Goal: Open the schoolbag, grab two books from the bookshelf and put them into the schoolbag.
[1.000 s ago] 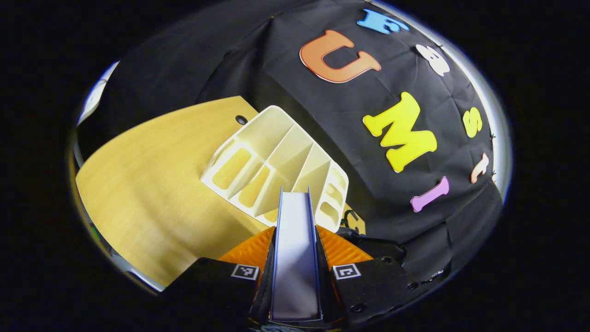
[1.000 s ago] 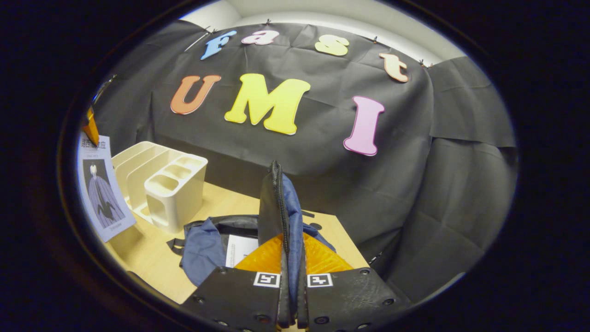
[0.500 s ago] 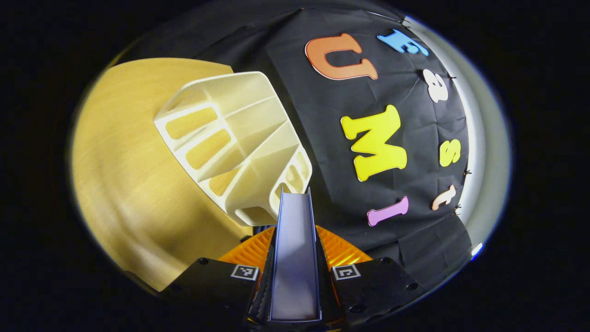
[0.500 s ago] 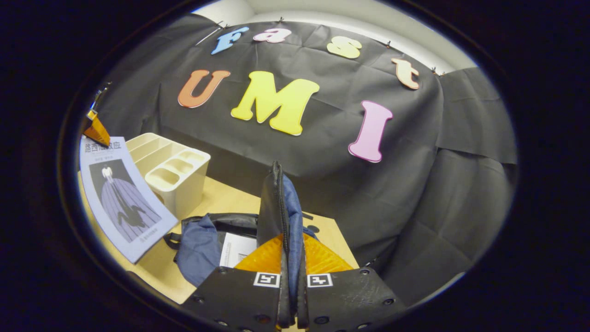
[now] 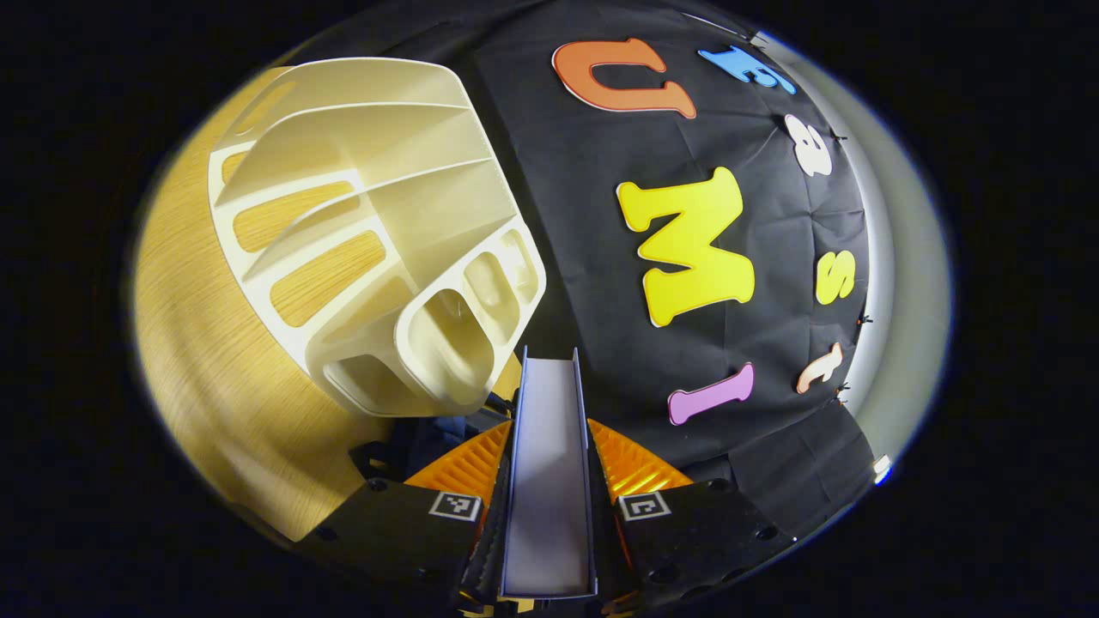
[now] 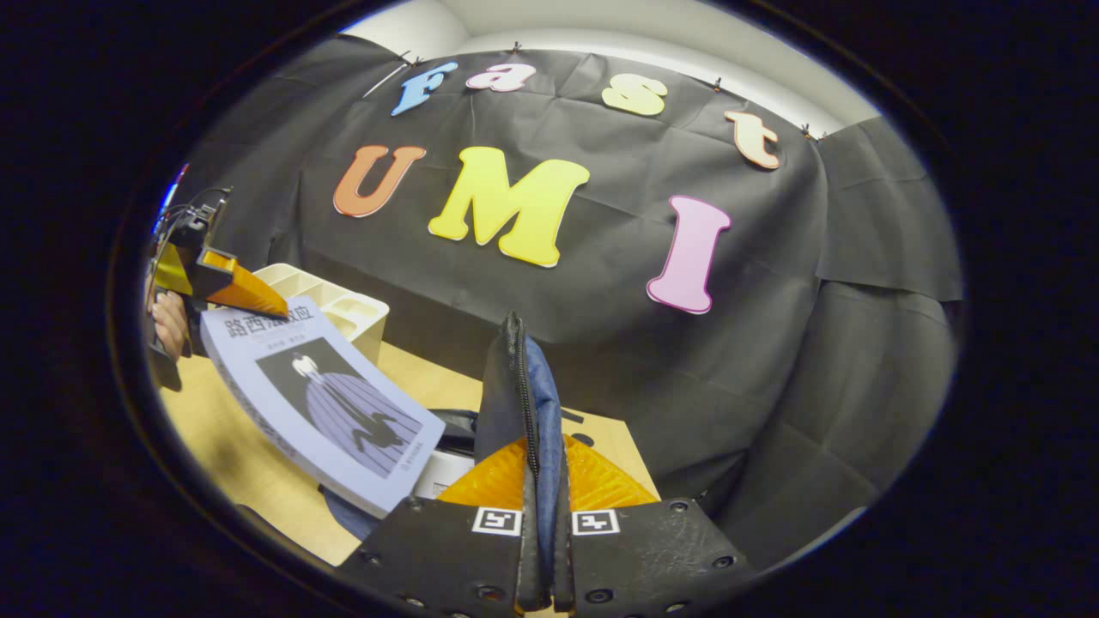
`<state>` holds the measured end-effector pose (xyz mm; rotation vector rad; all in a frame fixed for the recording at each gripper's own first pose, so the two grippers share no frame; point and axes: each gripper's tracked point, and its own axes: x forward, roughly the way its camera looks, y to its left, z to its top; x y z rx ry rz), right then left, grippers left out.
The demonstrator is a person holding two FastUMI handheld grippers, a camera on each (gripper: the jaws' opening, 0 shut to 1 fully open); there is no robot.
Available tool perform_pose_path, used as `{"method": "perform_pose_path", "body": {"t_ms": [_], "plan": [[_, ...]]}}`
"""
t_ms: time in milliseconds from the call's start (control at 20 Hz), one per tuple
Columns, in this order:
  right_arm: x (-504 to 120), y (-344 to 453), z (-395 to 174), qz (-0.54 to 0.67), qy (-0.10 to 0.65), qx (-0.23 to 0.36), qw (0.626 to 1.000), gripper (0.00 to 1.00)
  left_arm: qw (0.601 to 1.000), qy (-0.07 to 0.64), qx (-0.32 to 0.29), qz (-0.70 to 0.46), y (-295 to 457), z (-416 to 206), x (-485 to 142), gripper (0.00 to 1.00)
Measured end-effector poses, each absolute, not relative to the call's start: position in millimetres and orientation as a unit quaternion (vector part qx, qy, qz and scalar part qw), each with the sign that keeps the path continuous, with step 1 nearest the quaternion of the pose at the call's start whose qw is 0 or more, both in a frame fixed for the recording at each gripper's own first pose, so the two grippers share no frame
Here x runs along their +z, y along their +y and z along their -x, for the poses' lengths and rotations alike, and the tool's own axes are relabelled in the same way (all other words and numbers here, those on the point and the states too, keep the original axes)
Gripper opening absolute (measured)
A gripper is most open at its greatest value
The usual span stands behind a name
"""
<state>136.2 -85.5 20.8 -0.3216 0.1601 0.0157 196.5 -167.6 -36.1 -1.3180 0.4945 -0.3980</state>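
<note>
The left gripper [image 5: 548, 481] is clenched on a book [image 5: 547, 481], which is seen edge-on between its fingers in the left gripper view; in the right gripper view the same book [image 6: 322, 403] is seen held tilted by the left gripper [image 6: 245, 296], cover up, above the near part of the schoolbag. The right gripper [image 6: 543, 515] is closed on the zipped edge of the schoolbag flap [image 6: 519, 386], which is held upright so that the mouth is kept open. The schoolbag [image 6: 446, 429] is seen lying on the wooden table [image 6: 232, 463], just in front of the cream bookshelf [image 5: 369, 249]. A white, printed object [image 6: 442, 470] is seen in the bag's opening under the held book; it is judged likely to be the first book, though this cannot be confirmed. No books are seen in the slots of the bookshelf that face the left camera. Progress is judged as follows: bag opened; one book probably stowed; second book lifted clear of the shelf and brought over the bag, not yet inserted. Remaining steps are taken to be lowering the book into the opening, releasing it, and letting the flap go. A snag of the book's lower corner on the bag's rim is noted as a possible risk.
</note>
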Motion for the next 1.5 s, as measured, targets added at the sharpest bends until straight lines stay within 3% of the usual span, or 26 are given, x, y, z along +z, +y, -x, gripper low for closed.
{"method": "perform_pose_path", "body": {"t_ms": [800, 1000, 1250, 1400, 1500], "plan": [[52.0, -67.3, -144.9, 0.136, 0.032, 0.037, 0.99, 0.06, 0.864, 0.2, -0.145, 0.439, -286.1, -200.5, -83.6, 0.45], [59.3, -64.1, -144.3, 0.133, 0.017, 0.05, 0.99, 0.03, 0.855, 0.203, -0.151, 0.453, -319.9, -200.6, -91.7, 0.46], [61.3, -63.7, -144.0, 0.128, 0.008, 0.061, 0.99, 0.06, 0.839, 0.233, -0.156, 0.466, -369.1, -199.7, -112.2, 0.49], [57.2, -64.7, -142.9, 0.126, 0.007, 0.063, 0.99, 0.03, 0.83, 0.255, -0.145, 0.473, -386.2, -192.7, -130.1, 0.59], [53.8, -68.0, -142.9, 0.125, 0.009, 0.062, 0.99, 0.07, 0.834, 0.251, -0.145, 0.47, -387.8, -189.7, -125.9, 0.62]]}}
